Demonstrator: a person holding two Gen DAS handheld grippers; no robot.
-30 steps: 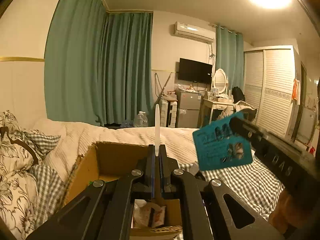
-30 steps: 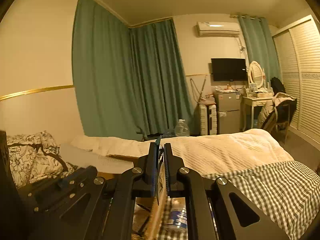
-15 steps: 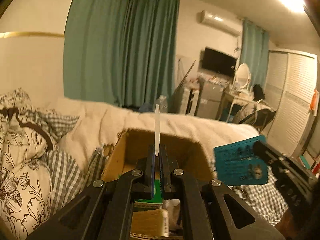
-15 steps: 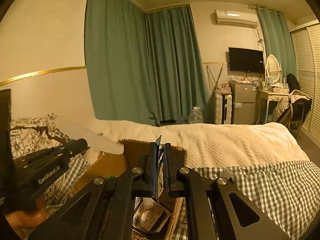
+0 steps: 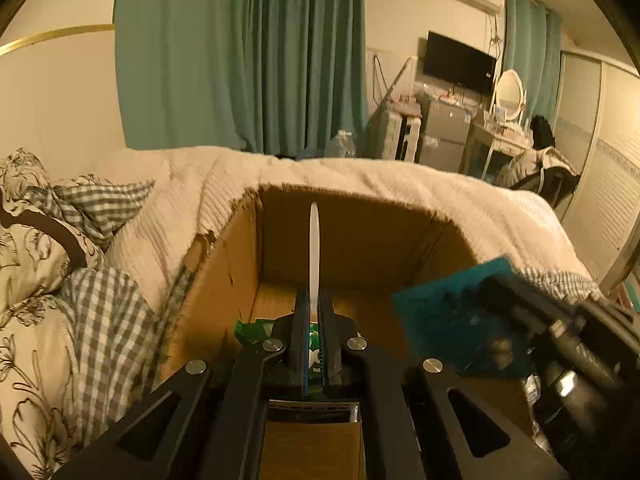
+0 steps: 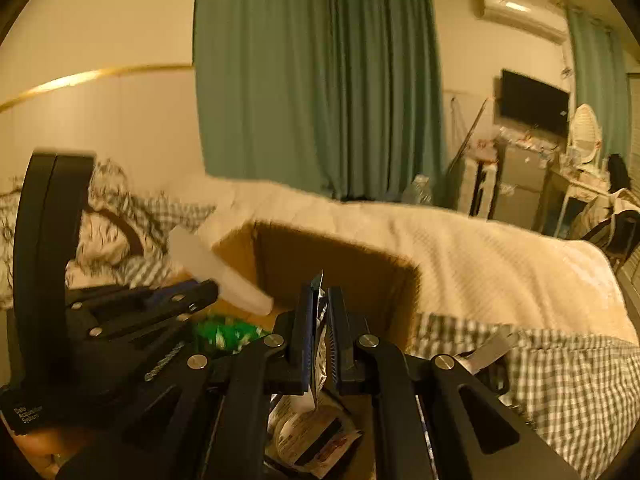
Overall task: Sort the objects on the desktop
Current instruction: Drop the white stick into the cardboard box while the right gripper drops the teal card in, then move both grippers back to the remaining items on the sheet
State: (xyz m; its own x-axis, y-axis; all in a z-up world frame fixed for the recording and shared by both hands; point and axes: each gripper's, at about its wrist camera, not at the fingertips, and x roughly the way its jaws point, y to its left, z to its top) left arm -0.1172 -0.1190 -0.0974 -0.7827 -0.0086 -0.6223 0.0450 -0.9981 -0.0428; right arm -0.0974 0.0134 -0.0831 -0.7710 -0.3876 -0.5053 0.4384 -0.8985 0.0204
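My left gripper [image 5: 314,300] is shut on a thin white plastic strip [image 5: 314,248], seen edge-on and pointing up over an open cardboard box [image 5: 224,264] on the bed. In the right wrist view the same strip [image 6: 216,268] shows flat, sticking out of the left gripper [image 6: 212,288]. My right gripper [image 6: 322,300] is shut on a teal card packet [image 6: 318,292], seen edge-on above the box [image 6: 340,268]. The packet [image 5: 448,316] shows face-on at the right of the left wrist view, over the box's right side.
Inside the box lie a green packet [image 6: 224,334], a printed pouch [image 6: 308,432] and a brown carton [image 5: 312,448]. Floral and checked pillows [image 5: 48,280] lie left of the box. A checked blanket [image 6: 568,384] and cream cover [image 6: 500,272] spread to the right.
Both grippers have tilted down and come closer to the box, which now fills the middle of both views. The teal packet has dropped lower over the box's right side. Both stay shut.
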